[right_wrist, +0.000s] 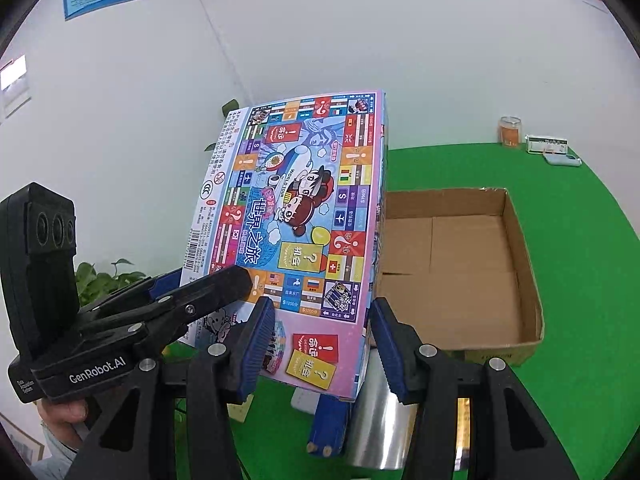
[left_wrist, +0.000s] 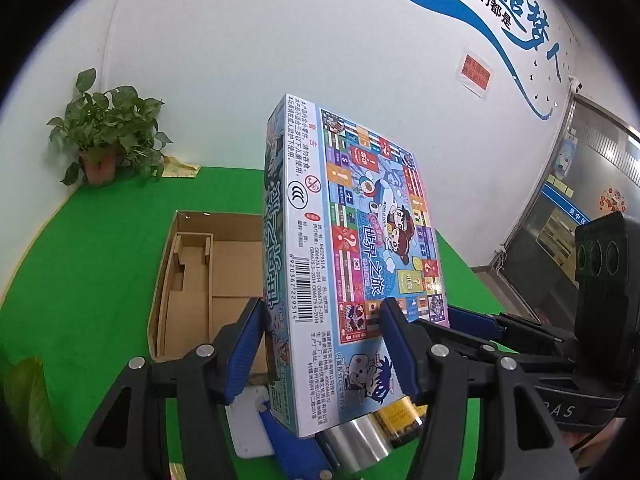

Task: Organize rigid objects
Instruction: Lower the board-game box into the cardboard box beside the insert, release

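Green table (left_wrist: pixel 100 240): left claw (left_wrist: pixel 320 344), right claw (right_wrist: pixel 324 344) half-spread, both pinching game box (left_wrist: pixel 352 240).

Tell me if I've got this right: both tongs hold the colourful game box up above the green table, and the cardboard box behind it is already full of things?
Not quite. The cardboard box is empty, as the right wrist view shows. The rest stands: both tongs, left and right, hold the game box above the green table.

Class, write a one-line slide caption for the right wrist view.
Both grippers, right gripper and left gripper, hold a colourful board game box upright above the green table, beside an open cardboard box.
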The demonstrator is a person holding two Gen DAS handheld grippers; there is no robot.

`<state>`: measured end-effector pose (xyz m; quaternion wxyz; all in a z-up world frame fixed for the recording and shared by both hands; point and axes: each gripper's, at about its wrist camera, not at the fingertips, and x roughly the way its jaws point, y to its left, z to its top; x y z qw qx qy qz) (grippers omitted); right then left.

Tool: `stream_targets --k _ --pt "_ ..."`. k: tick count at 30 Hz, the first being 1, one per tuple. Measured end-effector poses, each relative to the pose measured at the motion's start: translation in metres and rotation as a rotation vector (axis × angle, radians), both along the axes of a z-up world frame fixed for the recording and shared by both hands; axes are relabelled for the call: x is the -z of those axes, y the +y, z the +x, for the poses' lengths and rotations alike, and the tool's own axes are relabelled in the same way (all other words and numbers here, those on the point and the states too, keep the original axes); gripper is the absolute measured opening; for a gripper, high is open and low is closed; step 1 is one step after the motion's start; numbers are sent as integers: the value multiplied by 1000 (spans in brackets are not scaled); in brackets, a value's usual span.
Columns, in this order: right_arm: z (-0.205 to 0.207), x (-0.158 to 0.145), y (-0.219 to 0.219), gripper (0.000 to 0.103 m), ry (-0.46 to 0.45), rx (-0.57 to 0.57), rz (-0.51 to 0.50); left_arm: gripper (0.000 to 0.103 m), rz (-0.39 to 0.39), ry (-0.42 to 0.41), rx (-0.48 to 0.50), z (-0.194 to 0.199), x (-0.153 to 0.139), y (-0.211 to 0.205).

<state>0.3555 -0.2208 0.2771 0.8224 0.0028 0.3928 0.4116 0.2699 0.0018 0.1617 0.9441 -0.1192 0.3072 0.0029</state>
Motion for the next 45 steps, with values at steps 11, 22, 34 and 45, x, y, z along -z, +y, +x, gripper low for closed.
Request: stream_targets --k 11,22,34,45 --pt "6 2 11 49 51 -24 -39 58 -19 58 -15 56 18 23" --pt "55 63 53 49 161 -40 -80 58 -44 160 -37 100 59 45" --pt "83 132 72 49 281 -42 -124 58 -78 276 -55 120 105 54" --pt "94 175 78 49 367 -47 -149 58 -93 349 -69 128 127 57"
